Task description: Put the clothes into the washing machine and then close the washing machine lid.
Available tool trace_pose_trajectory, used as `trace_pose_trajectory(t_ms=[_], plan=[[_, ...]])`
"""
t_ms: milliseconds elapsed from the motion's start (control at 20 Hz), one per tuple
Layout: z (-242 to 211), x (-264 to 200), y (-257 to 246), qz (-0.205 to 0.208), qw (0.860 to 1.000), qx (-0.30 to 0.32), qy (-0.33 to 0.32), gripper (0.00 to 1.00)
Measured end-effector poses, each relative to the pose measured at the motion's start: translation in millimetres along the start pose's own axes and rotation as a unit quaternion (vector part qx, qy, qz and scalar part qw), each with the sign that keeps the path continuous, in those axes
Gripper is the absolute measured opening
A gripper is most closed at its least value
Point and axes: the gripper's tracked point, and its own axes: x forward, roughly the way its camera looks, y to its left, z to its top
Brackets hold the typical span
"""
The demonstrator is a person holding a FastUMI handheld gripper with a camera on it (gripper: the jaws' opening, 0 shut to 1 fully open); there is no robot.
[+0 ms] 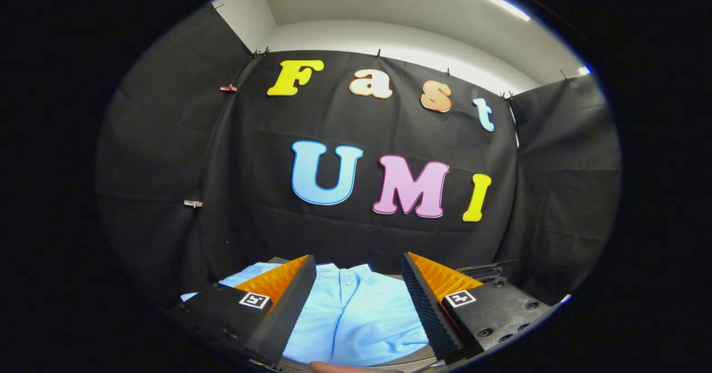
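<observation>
I have the hand-held gripper [359,306] spread wide, gripping nothing — the light-blue buttoned cotton shirt [356,312] lies below, between its fingers. First step, I judge: next I must descend and pinch the cloth.

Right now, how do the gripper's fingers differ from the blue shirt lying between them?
The fingers are rigid wedges, black with orange ribbed faces, and stand apart. The blue shirt is soft, pale cloth with small buttons, lying flat and rumpled below them. The gripper is open, not pressing the shirt.

Light-blue shirt [356,317] spread, seemingly on grey surface [414,360]
</observation>
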Motion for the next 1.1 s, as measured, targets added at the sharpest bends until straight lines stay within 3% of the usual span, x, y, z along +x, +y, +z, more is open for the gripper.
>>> trace_pose_trajectory(t_ms=[150,550,700,850,1050,1100], plan=[[-25.3,30.7,9.4,0.024,0.998,-0.004,0.056,0.98],[-90.0,100.6,-0.9,0.026,0.977,0.007,0.211,0.98],[-123.9,113.3,10.2,0.052,0.960,0.013,0.276,0.98],[-163.1,108.8,21.8,0.081,0.928,0.007,0.365,1.00],[-163.9,112.5,13.4,0.059,0.917,0.049,0.391,1.00],[-161.2,114.7,12.0,0.060,0.920,0.046,0.383,0.93]])
